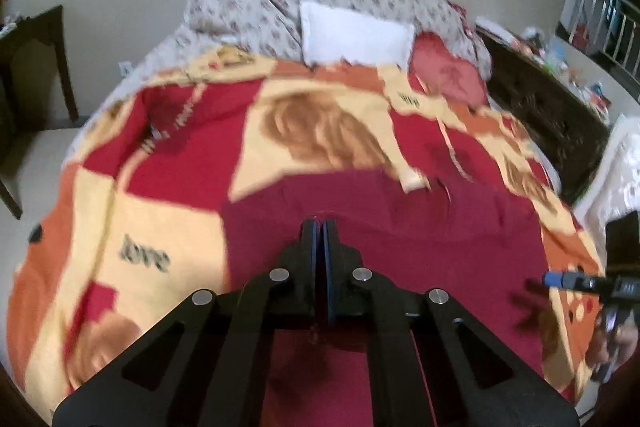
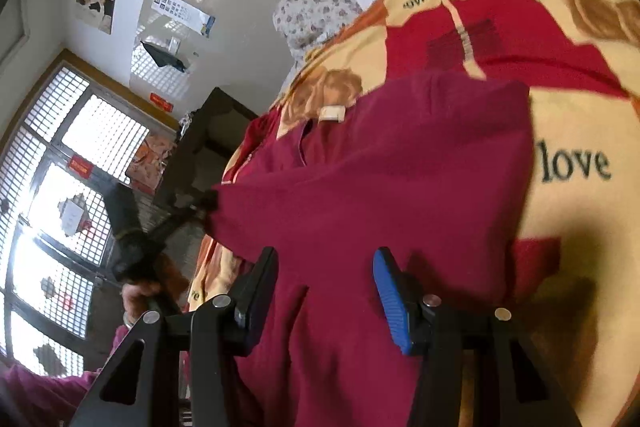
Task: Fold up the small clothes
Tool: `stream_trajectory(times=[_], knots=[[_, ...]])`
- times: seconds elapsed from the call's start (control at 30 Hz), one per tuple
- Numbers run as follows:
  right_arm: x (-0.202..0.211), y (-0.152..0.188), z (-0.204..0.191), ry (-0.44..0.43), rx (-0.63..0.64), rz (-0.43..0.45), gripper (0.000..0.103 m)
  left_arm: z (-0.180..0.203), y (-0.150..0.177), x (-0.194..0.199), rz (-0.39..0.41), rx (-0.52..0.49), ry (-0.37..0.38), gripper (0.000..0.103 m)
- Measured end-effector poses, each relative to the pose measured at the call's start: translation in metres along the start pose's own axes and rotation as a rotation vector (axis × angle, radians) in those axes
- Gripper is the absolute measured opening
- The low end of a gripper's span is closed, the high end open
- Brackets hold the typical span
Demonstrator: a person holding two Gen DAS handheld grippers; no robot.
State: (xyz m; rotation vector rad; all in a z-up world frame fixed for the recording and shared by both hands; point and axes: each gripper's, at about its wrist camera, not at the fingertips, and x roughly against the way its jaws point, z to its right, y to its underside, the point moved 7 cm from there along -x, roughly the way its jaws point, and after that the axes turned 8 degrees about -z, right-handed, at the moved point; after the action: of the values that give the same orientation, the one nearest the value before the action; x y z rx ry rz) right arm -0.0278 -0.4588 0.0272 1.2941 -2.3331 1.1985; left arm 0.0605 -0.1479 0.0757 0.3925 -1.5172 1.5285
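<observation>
Left tongs (image 1: 324,227) are clenched on the maroon garment (image 2: 380,163), at its edge toward the bed's window side. Right tongs (image 2: 326,279) gape, released, over its near hem. A hard pull could slip the thin pinch and skew the fold.

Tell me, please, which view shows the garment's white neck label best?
The right wrist view: the label is fairly sharp at the collar of the maroon garment. The left wrist view shows it only as a blurred pale patch.

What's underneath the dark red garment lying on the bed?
The dark red garment lies on a fleece blanket patterned in red, cream and orange, printed "love". Whatever part of the pattern sits beneath the cloth is covered, as is the mattress.
</observation>
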Motion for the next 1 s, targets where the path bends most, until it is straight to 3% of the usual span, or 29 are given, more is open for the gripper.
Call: stream_trajectory(times=[0.07,0.17,0.27,0.33,0.5,0.67,0.73,0.77,0.83,0.87,1.0], knots=[[-0.002,-0.006,0.002,0.047,0.012,0.007,0.048,-0.008,-0.007,-0.003,0.013,0.012,-0.031,0.002],[-0.01,-0.017,0.005,0.158,0.062,0.01,0.048,-0.02,-0.003,-0.02,-0.031,0.067,-0.017,0.002],[-0.021,-0.036,0.031,0.381,0.091,0.0,0.048,-0.02,0.012,-0.037,-0.083,0.067,-0.038,0.002],[-0.03,-0.05,0.049,0.45,0.1,-0.013,0.047,-0.02,0.022,-0.048,-0.113,0.082,-0.042,0.002],[-0.014,-0.059,0.043,0.452,0.088,0.002,0.046,-0.025,0.036,-0.053,-0.151,0.12,-0.028,0.002],[-0.003,-0.011,0.011,0.413,0.163,-0.056,0.047,-0.026,0.047,-0.03,-0.146,0.097,-0.042,0.005],[-0.009,0.006,0.017,0.478,0.191,-0.096,0.047,-0.024,0.054,-0.024,-0.144,0.101,-0.028,0.011],[-0.015,0.014,0.031,0.569,0.213,-0.12,0.047,-0.023,0.056,-0.023,-0.15,0.106,-0.024,0.017],[-0.017,0.016,0.048,0.688,0.225,-0.121,0.047,-0.019,0.067,-0.02,-0.176,0.119,-0.011,0.019],[-0.012,0.016,0.055,0.699,0.2,-0.117,0.05,-0.017,0.072,-0.016,-0.182,0.12,-0.005,0.019],[0.019,0.024,0.036,0.537,0.121,-0.036,0.05,-0.002,0.093,0.007,-0.188,0.065,0.02,0.019]])
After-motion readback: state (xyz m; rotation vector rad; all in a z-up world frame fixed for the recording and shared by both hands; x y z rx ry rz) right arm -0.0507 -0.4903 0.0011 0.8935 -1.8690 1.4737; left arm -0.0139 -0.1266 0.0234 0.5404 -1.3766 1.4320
